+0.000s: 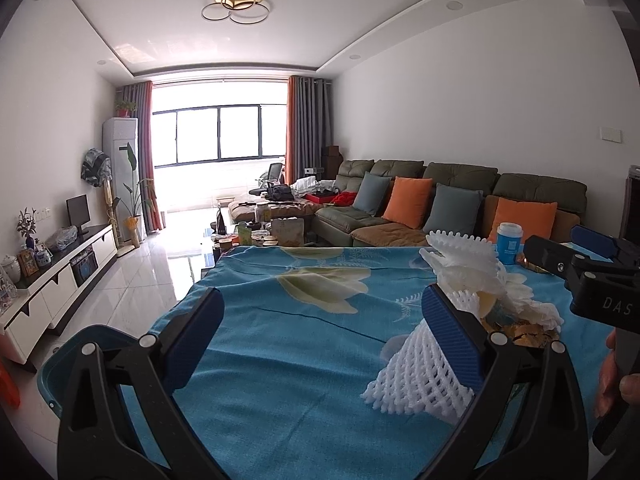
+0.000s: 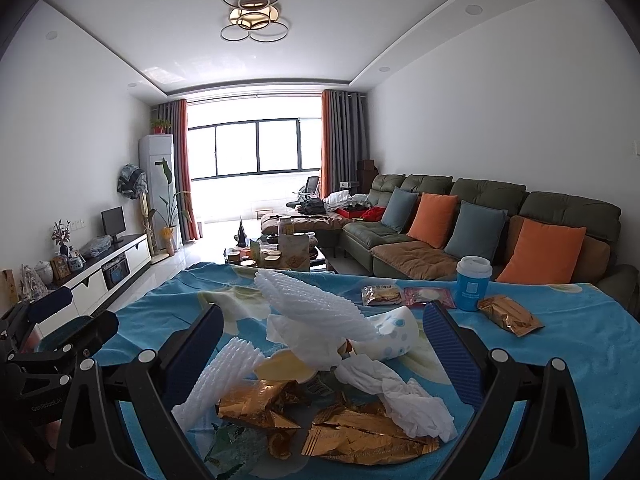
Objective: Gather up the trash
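trash pile (image 2: 320, 392) is sitting on the blue floral tablecloth (image 1: 304, 320), and we're looking at it from both wrist cams. it's a heap of white foam fruit nets (image 2: 316, 304), crumpled white tissues (image 2: 400, 396) and crinkly gold foil wrappers (image 2: 360, 436), all jumbled and touching each other.

our right gripper (image 2: 320, 344) is hovering right over the heap with both blue pads spread wide, the pile showing between them, nothing pinched. further back on the cloth, well apart from the heap, we see a blue cup with a white lid (image 2: 473, 284), a gold snack packet (image 2: 510, 314) just beside it, and two more small packets (image 2: 382, 295) to the left of the cup.

our left gripper (image 1: 324, 328) is also wide open, mostly bare tablecloth between its pads. its right-hand pad (image 1: 452, 340) is right up against one foam net (image 1: 416, 376) lying on the cloth, but it isn't gripping it. from this cam the rest of the pile (image 1: 480, 280) sits off to the right, and the right gripper's black body (image 1: 592, 276) pokes in at the edge, with a bit of a hand (image 1: 616, 384) holding it. a teal bin rim (image 1: 60, 364) shows at the table's left edge, below the left gripper.

behind it all: green sofa (image 2: 480, 208) with orange and grey-blue cushions.
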The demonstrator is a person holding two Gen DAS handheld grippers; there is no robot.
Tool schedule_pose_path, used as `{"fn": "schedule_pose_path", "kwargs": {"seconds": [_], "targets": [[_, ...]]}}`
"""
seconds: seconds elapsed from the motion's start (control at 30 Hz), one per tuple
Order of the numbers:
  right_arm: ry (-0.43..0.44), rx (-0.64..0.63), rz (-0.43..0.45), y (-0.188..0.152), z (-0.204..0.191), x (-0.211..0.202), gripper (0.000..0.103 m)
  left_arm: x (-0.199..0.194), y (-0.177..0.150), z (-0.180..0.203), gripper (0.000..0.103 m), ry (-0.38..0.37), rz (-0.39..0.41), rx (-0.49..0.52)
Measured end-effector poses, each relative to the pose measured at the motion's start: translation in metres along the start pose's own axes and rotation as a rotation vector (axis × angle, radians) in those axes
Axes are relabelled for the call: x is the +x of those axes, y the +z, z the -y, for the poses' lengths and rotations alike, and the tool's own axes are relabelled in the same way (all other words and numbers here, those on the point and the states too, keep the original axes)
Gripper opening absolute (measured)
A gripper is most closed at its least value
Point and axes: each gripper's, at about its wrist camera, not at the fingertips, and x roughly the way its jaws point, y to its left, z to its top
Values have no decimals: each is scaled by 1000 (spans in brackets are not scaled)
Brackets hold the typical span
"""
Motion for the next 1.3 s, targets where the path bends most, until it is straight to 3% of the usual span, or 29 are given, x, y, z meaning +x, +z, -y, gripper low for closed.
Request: {"fn": "schedule_pose_path", "kwargs": {"seconds": [0.23, 0.53, 0.7, 0.83, 1.07, 1.1, 1.3], "targets": [[17, -6, -64, 6, 8, 24, 96, 8, -6, 11, 97, -171, -78, 25], [71, -56, -152, 6, 2, 57, 77, 25, -17, 32, 97, -300, -161, 73], [95, -82, -174, 8, -2, 69, 57, 31, -22, 39, 96, -334, -201, 85], [121, -91, -198, 10, -2, 77, 35, 43, -27, 37, 72, -377, -266, 61], [151, -79, -213, 15, 5, 80, 16, 56, -33, 21, 7, -435, -347, -19], [157, -76, -212, 16, 5, 80, 14, 57, -33, 20, 2, -435, -350, -24], [168, -70, -193, 29, 6, 76, 14, 56, -28, 8, 2, -405, -330, -32]]}}
